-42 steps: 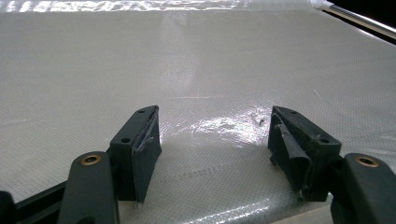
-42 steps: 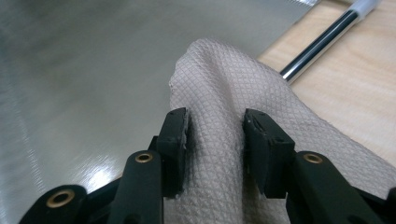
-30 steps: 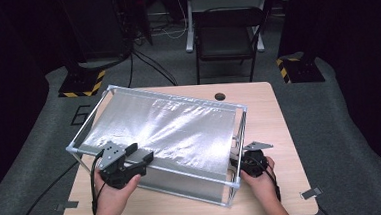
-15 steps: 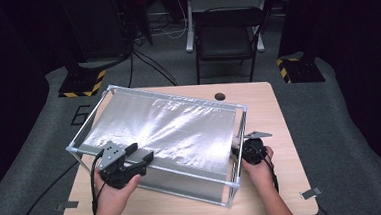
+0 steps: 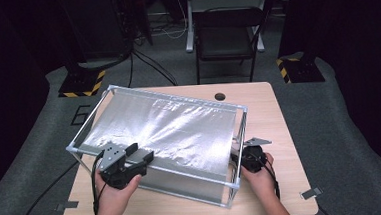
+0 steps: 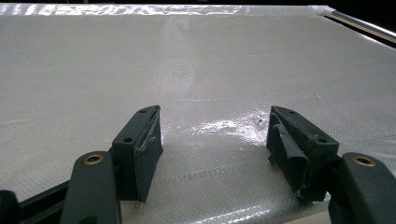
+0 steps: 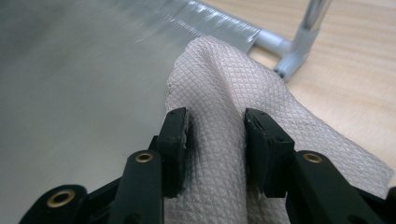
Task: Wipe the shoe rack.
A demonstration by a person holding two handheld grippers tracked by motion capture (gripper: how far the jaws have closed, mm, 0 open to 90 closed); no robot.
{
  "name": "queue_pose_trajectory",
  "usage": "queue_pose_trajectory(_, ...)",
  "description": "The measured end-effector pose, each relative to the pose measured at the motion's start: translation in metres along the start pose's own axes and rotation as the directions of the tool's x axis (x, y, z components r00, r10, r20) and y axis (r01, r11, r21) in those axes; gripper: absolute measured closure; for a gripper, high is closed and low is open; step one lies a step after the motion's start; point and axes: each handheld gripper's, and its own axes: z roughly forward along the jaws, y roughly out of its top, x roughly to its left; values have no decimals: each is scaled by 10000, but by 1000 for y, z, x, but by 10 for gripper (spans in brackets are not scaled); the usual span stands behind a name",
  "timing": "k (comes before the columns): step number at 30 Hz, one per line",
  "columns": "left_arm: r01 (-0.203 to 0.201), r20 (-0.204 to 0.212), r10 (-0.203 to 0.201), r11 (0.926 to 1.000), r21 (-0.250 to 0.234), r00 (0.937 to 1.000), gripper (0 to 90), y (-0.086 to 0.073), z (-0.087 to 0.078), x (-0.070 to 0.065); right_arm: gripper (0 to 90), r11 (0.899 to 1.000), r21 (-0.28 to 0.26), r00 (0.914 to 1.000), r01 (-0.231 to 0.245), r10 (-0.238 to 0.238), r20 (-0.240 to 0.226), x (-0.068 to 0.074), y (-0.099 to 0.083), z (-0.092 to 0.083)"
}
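The right gripper (image 7: 215, 140) pinches a bunched paper towel (image 7: 233, 121) between its jaws, pressed against the side wall of the box (image 5: 182, 175) at about 4 o'clock on the table (image 5: 275, 127). The left gripper (image 6: 212, 144) rests on the shiny top sheet (image 5: 170, 129) at about 8 o'clock, jaws spread wide and holding nothing. The towel seems to touch the wall.
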Motion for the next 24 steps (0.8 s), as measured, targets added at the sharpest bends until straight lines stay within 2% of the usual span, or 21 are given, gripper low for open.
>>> queue_pose_trajectory(1,4,0,-4,10000,-2,10000,350,0,0,0,596,9997,-58,9997,235,-235,-15,1,-2,-1)
queue_pose_trajectory(6,22,-6,-22,10000,-18,10000,351,0,0,0,588,9988,-150,9983,465,-469,-342,12,-17,-13)
queue_pose_trajectory(8,33,-20,-33,10000,-60,10000,351,0,1,0,583,9992,-126,9981,381,-387,-480,19,-23,-18)
queue_pose_trajectory(9,29,-28,-29,10000,-64,10000,351,-1,1,0,582,9982,-163,9970,579,-586,-498,20,-26,-20)
queue_pose_trajectory(14,25,-10,-25,10000,-58,10000,352,-1,0,0,576,9975,-238,9938,668,-686,-874,33,-42,-32)
queue_pose_trajectory(17,47,0,-47,10000,-57,10000,352,-1,0,0,573,9978,-92,9912,653,-659,-1151,38,-48,-39)
queue_pose_trajectory(20,24,-4,-24,10000,-47,10000,352,-1,0,0,573,9976,-172,9902,667,-683,-1215,43,-53,-42)
queue_pose_trajectory(21,24,-21,-25,10000,-28,10000,352,-1,0,0,573,9963,-277,9893,810,-838,-1199,43,-55,-42)
queue_pose_trajectory(24,6,-27,-6,10000,-35,10000,353,-1,0,-1,573,9968,-179,9901,783,-799,-1154,43,-54,-43)
